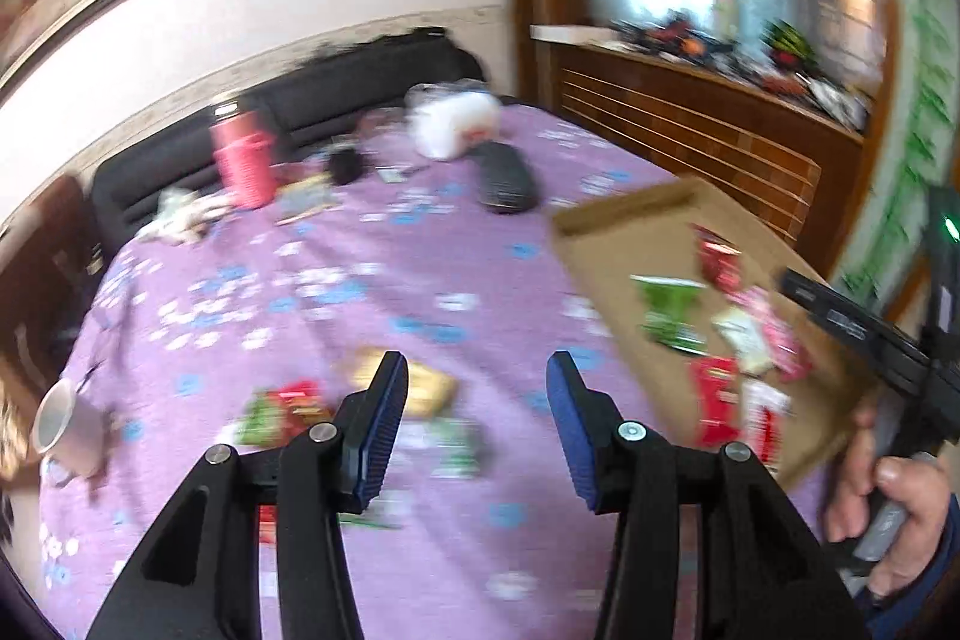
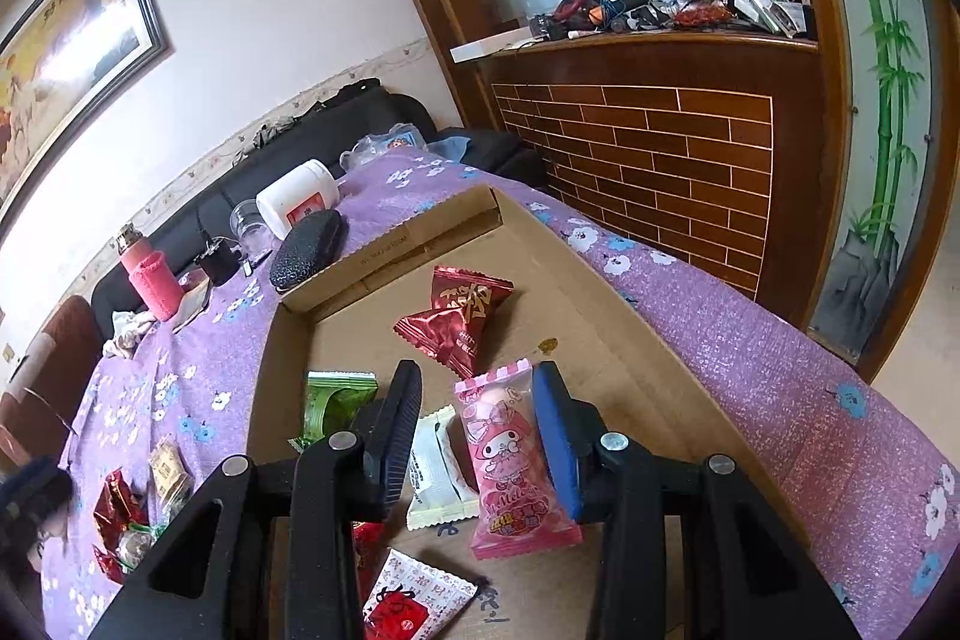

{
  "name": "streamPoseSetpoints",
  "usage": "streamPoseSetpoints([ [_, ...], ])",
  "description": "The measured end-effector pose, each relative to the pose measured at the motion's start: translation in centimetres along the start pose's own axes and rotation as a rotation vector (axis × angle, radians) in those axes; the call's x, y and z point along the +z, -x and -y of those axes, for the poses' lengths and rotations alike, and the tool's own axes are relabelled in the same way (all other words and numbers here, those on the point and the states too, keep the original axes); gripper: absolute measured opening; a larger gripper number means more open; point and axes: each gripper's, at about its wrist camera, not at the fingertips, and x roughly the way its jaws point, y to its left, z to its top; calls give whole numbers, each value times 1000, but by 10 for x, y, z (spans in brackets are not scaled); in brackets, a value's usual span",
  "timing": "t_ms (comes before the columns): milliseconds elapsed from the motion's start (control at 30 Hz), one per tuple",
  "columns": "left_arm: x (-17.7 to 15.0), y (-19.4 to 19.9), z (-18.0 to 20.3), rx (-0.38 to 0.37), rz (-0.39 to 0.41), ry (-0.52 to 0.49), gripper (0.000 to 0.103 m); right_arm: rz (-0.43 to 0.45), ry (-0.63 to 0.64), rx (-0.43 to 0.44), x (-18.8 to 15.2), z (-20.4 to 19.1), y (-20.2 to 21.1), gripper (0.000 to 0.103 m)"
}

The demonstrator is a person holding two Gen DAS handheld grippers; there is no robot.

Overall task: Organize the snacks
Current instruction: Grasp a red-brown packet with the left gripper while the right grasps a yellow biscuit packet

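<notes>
Left gripper (image 1: 477, 430) is seen with jaws apart and nothing between them, over loose snacks (image 1: 288, 409) on the purple tablecloth (image 1: 336, 280). Right gripper (image 2: 477, 436) is also parted; a pink candy packet (image 2: 510, 466) lies between its jaws inside the cardboard box (image 2: 420, 232). Contact with the blue pad cannot be told. More packets are seen in the box.

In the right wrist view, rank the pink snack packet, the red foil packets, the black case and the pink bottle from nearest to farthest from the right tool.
1. pink snack packet, between its fingers
2. red foil packets, ahead in the box
3. black case, beyond the box's far left corner
4. pink bottle, far left on the cloth
</notes>
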Motion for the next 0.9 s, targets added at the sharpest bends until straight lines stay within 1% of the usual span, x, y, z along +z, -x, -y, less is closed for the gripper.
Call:
streamPoseSetpoints([
  [167, -11, -8, -105, 75, -32, 178, 48, 45, 18, -11, 1, -5, 8, 41],
  [200, -14, -9, -127, 92, -44, 231, 48, 49, 24, -19, 1, -8, 11, 42],
  [233, -17, -12, -150, 94, -66, 290, 48, 48, 28, -18, 2, -13, 15, 42],
  [267, -20, -14, -167, 88, -87, 328, 48, 43, 32, -10, 2, -18, 19, 42],
  [300, -23, -16, -186, 83, -103, 372, 48, 21, 42, 21, 4, -30, 25, 42],
  [367, -30, -21, -209, 81, -128, 452, 48, -38, 79, 103, 6, -60, 30, 42],
  [400, -33, -25, -215, 66, -148, 482, 48, -72, 101, 148, 6, -75, 30, 42],
  [433, -37, -30, -221, 29, -174, 516, 47, -125, 135, 210, 5, -95, 28, 42],
  [500, -40, -34, -219, -12, -193, 528, 46, -265, 197, 376, -1, -141, 13, 42],
  [533, -40, -34, -217, -12, -194, 521, 46, -312, 210, 414, -5, -154, 6, 42],
  [567, -39, -35, -215, -8, -196, 511, 46, -392, 247, 455, -12, -176, -8, 42],
  [600, -40, -35, -212, -3, -195, 504, 46, -448, 281, 471, -19, -195, -22, 42],
  [700, -42, -38, -211, 5, -200, 501, 46, -518, 379, 446, -35, -230, -53, 42],
  [800, -45, -42, -214, 16, -214, 515, 46, -506, 456, 413, -39, -250, -74, 42],
  [900, -46, -44, -217, 12, -220, 533, 46, -515, 508, 364, -43, -260, -92, 42],
])
